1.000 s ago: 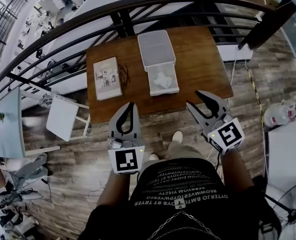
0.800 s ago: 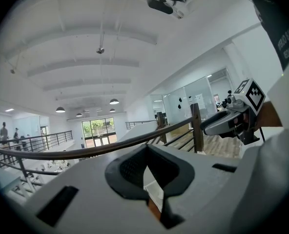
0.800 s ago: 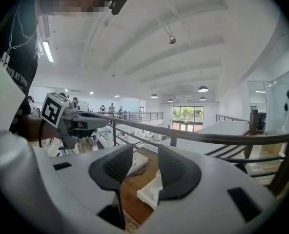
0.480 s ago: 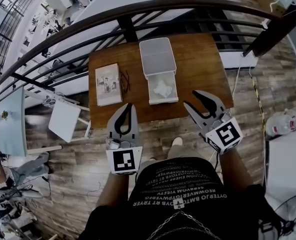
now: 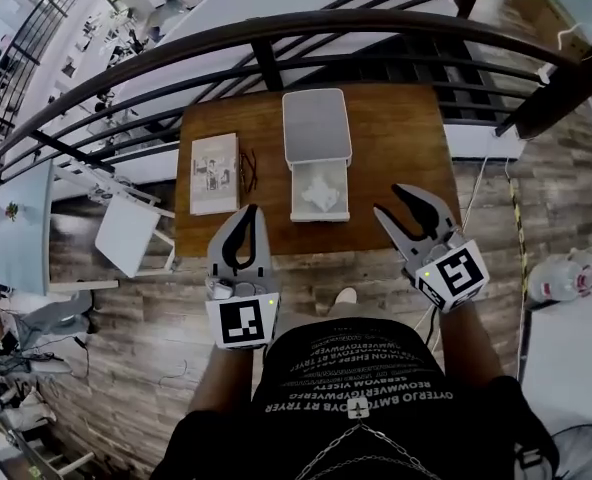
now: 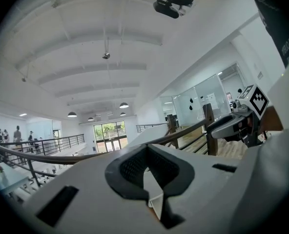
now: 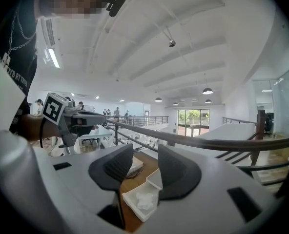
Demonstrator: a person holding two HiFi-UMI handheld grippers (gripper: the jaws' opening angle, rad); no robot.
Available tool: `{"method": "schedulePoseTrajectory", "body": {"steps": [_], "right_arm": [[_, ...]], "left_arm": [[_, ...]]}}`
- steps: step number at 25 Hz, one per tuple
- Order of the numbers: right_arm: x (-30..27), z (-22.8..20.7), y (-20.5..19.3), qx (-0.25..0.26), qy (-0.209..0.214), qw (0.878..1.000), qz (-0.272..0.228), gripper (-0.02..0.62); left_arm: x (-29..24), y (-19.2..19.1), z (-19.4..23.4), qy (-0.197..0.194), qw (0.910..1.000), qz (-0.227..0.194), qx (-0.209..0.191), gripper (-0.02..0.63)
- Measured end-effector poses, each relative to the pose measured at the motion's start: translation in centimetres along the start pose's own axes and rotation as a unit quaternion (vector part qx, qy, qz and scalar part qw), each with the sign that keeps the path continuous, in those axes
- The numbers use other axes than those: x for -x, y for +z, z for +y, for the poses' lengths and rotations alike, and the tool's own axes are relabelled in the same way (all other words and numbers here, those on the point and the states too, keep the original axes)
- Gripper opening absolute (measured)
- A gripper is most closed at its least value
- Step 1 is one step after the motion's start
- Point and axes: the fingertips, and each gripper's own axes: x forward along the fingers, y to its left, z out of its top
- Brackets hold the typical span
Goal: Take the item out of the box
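Observation:
A white box (image 5: 320,192) stands open on the brown wooden table (image 5: 396,138); its lid (image 5: 316,126) lies flat behind it. Inside lies a crumpled white item (image 5: 318,190). Both grippers hover over the floor, short of the table's near edge. My left gripper (image 5: 247,211) is shut and empty, its tips meeting (image 6: 153,199). My right gripper (image 5: 396,206) is open with nothing between its jaws. In the right gripper view (image 7: 144,172) the box (image 7: 131,203) and the item (image 7: 145,201) show between the pads, well ahead of them.
A book (image 5: 214,174) and a pair of glasses (image 5: 248,168) lie on the table's left part. A dark curved railing (image 5: 276,28) runs behind the table. A white side table (image 5: 126,233) stands at the left over the wooden floor (image 5: 136,328).
The head view has shifted, so the table sits a little higher and more centred. Both grippers stay in front of the table, the right one still open.

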Motion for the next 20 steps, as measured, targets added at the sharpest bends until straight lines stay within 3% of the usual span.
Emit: {"method": "schedulePoseTrajectory", "body": {"steps": [12, 20], "right_arm": [[-0.9, -2.2, -4.7, -0.035, 0.010, 0.999, 0.035, 0.160], [-3.4, -1.8, -7.2, -0.042, 0.009, 0.997, 0.062, 0.161]], "left_arm": [[-0.3, 0.1, -1.4, -0.003, 0.9999, 0.012, -0.010, 0.005], [-1.1, -1.0, 0.3, -0.011, 0.9997, 0.018, -0.008, 0.006]]}}
